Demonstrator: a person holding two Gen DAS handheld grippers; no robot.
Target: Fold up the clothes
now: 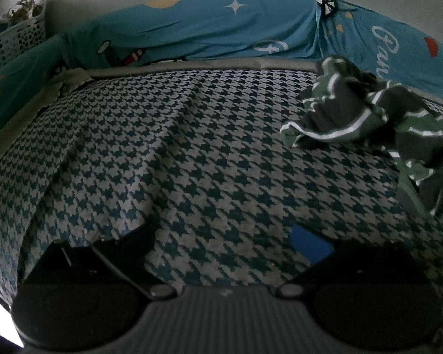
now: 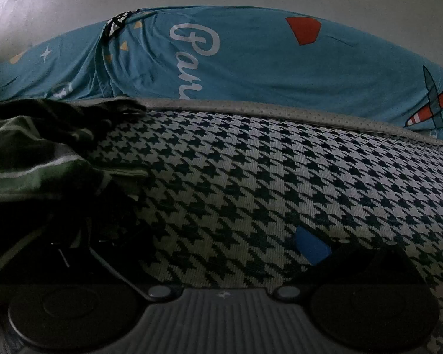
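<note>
Crumpled green garment with white stripes (image 1: 366, 115) lies in a loose heap on the blue-and-white houndstooth bed cover (image 1: 177, 153), toward the far right of the left wrist view, near the grey piped edge of the mattress (image 1: 191, 66).

Left wrist view, left to right: a white perforated plastic basket (image 1: 11, 41) sits at the far left against the wall; a teal printed sheet with white stars and cursive lettering (image 1: 209, 29) drapes along the back behind the mattress edge; the houndstooth cover fills the middle, bare and slightly creased; the garment heap is at right. The left gripper (image 1: 224, 244) hangs low over the cover, fingers spread wide apart, nothing between them, well apart from the garment. A blue pad (image 1: 311, 244) shows on its right finger.

Right wrist view, left to right: the same green striped garment (image 2: 35, 150) bulks up at the left edge and appears to spill over the gripper's left finger; that corner is too dark to tell whether cloth touches the finger. The houndstooth cover (image 2: 280, 177) occupies centre and right, with the teal sheet (image 2: 265, 62) behind. The right gripper (image 2: 221, 250) is spread wide, with only bed cover visible in the gap; its blue pad (image 2: 310, 247) is clear of cloth.

Garment is unfolded, bunched, with no flat edge laid out.
</note>
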